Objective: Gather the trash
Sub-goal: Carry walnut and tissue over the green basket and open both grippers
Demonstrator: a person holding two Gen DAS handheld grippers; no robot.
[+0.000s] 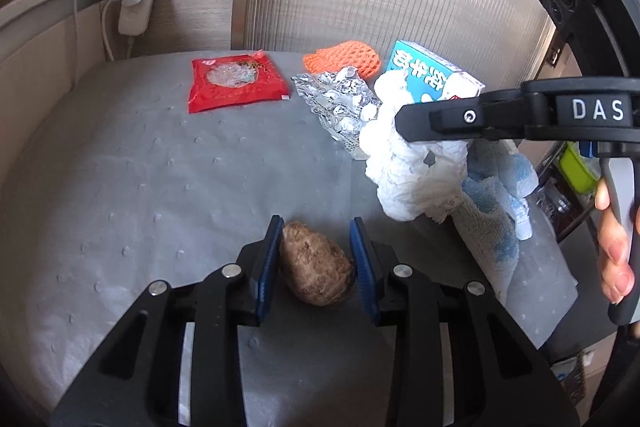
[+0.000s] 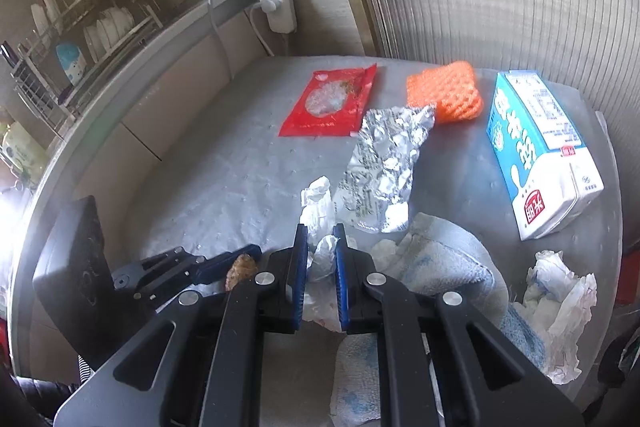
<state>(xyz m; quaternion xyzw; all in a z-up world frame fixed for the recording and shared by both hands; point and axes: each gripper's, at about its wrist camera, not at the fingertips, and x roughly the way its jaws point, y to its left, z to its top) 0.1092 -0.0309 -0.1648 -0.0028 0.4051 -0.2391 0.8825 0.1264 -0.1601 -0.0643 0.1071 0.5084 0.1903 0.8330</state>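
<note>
**Both grippers busy on the grey mat – trash still scattered**

So the left gripper (image 1: 316,259) sits low over the grey mat (image 1: 140,187) with a brown lumpy scrap (image 1: 316,273) right between its blue pads. The left pad touches it, the right one looks a hair off, so the jaws are partly apart around it and I can't say it's a firm pinch.

The right gripper (image 2: 322,267) is clamped tight on a crumpled white tissue (image 2: 322,255) – the wad bulges out above and below the pads and, from the left camera, hangs clear of the mat.

Ahead of the right gripper's tips lies a crinkled foil wrapper (image 2: 380,163), and past that a red packet (image 2: 332,103) and an orange foam net (image 2: 444,91). Off to its right a blue and white milk carton (image 2: 540,151) lies on its side. Just under and right of that gripper is a blue-and-white towel (image 2: 440,259), with another crumpled tissue (image 2: 560,303) at the mat's right edge.
</note>
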